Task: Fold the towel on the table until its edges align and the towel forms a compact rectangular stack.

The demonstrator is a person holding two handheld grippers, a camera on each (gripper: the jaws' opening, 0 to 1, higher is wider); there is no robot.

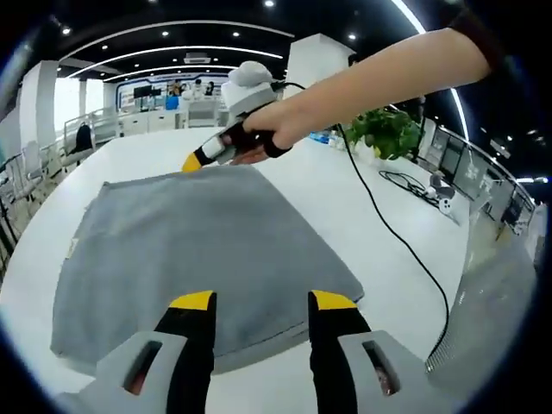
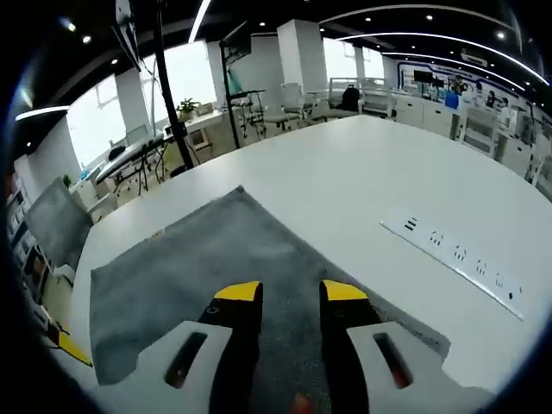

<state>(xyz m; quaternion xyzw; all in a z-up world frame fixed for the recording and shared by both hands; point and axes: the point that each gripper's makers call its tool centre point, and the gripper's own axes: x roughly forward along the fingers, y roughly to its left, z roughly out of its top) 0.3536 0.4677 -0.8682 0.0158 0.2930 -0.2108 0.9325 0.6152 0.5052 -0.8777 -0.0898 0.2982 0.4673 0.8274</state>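
A grey towel lies spread flat on the white table. My left gripper stands open over the towel's near edge, nothing between its yellow-tipped jaws. At the far edge a person's hand holds my right gripper, its yellow tip down at the towel's border. In the right gripper view the towel stretches away to the left under my right gripper, which is open with only grey cloth showing in the gap. A yellow tip at the towel's far corner looks like the left gripper's.
A black cable trails across the table to the right of the towel. A potted plant stands at the far right. A power strip is set into the tabletop. A grey mesh chair back rises beside the table edge.
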